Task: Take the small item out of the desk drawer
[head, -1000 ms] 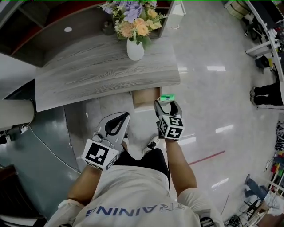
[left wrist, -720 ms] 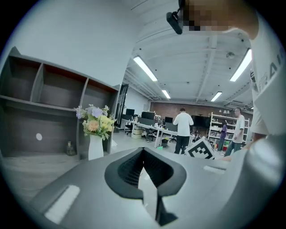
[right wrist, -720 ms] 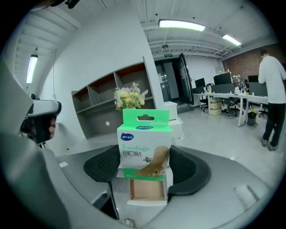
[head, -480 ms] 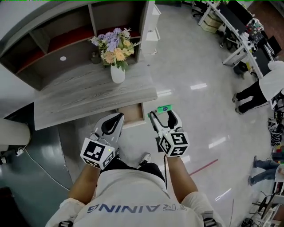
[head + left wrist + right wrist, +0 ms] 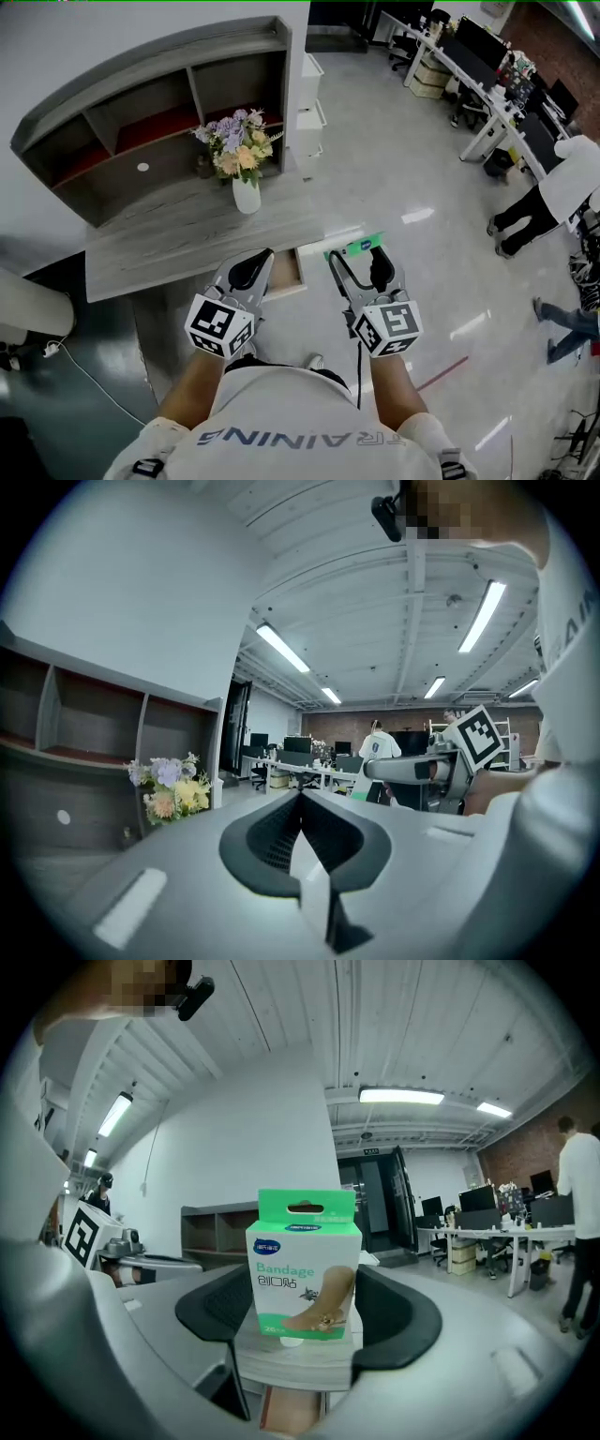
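Observation:
My right gripper (image 5: 359, 259) is shut on a small green-and-white bandage box (image 5: 356, 247), held upright in the air just right of the open drawer (image 5: 285, 267). In the right gripper view the box (image 5: 304, 1277) stands between the two dark pads (image 5: 405, 1321), with the desk edge and the brown drawer (image 5: 289, 1414) below it. My left gripper (image 5: 250, 267) hovers in front of the grey wood desk (image 5: 178, 246), left of the drawer, its jaws shut with nothing in them (image 5: 300, 801).
A white vase of flowers (image 5: 242, 164) stands on the desk, with a shelf unit (image 5: 155, 103) behind it. Glossy floor spreads to the right. People (image 5: 553, 192) and office desks (image 5: 473, 66) are at the far right. A cable (image 5: 70, 361) lies at the left.
Both grippers have risen and drawn back from the desk, the right one still carrying the box. The head view has tilted up, so more of the shelf and room shows.

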`<state>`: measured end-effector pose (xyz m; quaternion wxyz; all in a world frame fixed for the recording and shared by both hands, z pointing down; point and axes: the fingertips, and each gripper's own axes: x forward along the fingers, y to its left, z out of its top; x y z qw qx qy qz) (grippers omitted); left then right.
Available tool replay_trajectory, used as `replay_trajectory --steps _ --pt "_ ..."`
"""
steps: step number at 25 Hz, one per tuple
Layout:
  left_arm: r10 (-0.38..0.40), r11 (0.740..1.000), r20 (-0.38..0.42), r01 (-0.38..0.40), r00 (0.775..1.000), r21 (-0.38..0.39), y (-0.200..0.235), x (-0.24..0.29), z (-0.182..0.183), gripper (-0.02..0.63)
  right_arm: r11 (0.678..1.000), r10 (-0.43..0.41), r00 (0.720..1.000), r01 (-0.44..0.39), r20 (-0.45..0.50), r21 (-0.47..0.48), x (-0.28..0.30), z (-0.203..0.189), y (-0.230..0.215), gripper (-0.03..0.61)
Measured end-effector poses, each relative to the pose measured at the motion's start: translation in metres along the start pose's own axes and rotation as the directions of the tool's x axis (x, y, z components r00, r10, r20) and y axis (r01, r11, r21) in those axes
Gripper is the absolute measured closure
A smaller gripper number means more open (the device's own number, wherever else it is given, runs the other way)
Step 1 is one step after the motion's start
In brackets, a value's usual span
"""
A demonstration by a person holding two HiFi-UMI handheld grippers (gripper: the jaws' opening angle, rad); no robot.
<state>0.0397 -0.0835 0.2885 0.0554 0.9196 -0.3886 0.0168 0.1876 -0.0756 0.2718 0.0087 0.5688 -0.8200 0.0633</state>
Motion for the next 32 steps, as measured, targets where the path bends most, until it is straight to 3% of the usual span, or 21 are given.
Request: replay_trajectory --steps 8,32 --pt "-0.001 1.000 0.060 -0.001 0.998 0.031 0.000 0.006 0.027 0.615 0.999 0.008 0.998 -0.005 0.066 -0.041 -0.007 0.040 -0.002 0.224" --pt "0.025 1.000 0.069 -0.026 0.997 0.014 0.012 -0.002 0.027 0.615 0.996 0.046 0.998 -0.042 0.042 -0.082 0.009 0.037 0.016 0.224"
